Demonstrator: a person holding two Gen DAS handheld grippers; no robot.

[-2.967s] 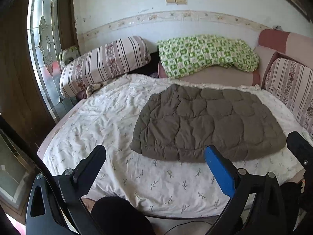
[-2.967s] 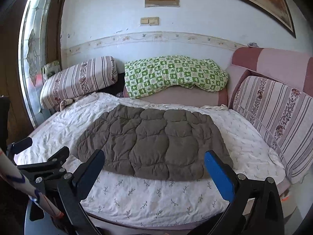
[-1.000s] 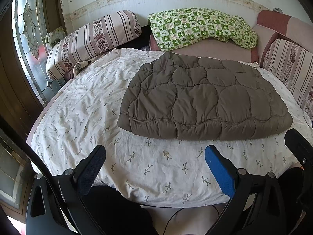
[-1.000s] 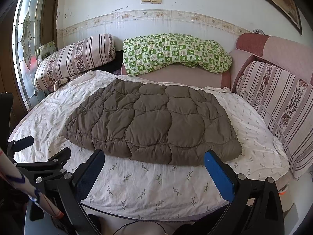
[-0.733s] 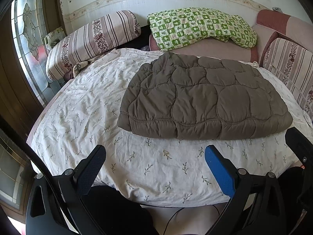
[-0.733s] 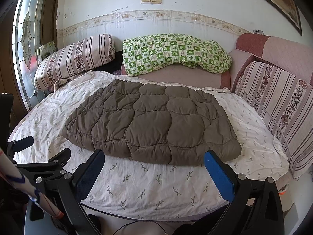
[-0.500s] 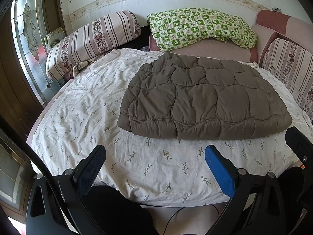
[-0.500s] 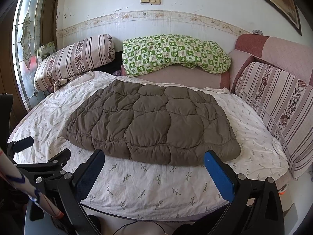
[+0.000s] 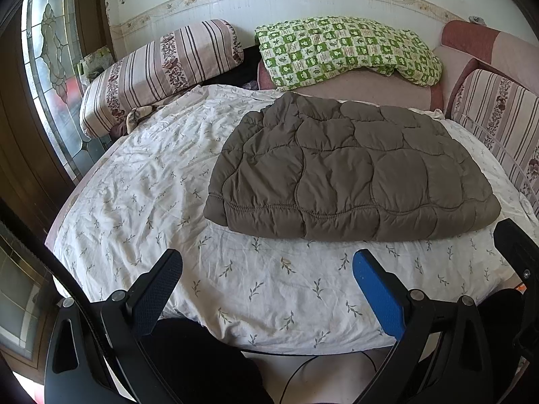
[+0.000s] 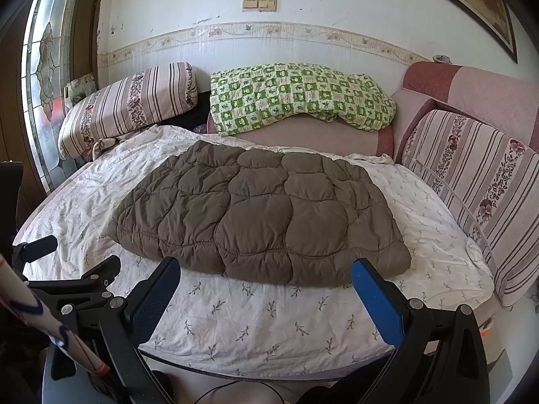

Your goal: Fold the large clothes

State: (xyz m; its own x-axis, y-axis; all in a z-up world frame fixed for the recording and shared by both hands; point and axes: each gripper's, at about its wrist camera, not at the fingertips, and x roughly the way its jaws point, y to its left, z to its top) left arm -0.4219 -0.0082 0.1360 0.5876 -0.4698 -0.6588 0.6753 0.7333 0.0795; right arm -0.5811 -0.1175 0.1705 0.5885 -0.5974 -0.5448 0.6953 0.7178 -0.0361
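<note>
you've got 1 bed (image 9: 141, 181) w/ a white leaf-print sheet filling most of both views. on it lies 1 brown quilted jacket (image 9: 350, 175), folded into a flat puffy pad, sitting centre-right on the sheet, its near edge a bit back from the bed's near edge. at the far side: 1 green checked blanket (image 9: 347, 50) draped on a pink ledge, 1 striped bolster (image 9: 161, 70) far left, 1 striped cushion (image 10: 471, 188) on the right. no bins or boxes in sight. your 2 grippers sit near, short of the bed edge: left gripper (image 9: 266, 279) spread wide, nothing betw. its fingers; right gripper (image 10: 264, 288) same, wide apart & empty. neither touches the jacket. the left tool also shows at the left edge of the right wrist view.
</note>
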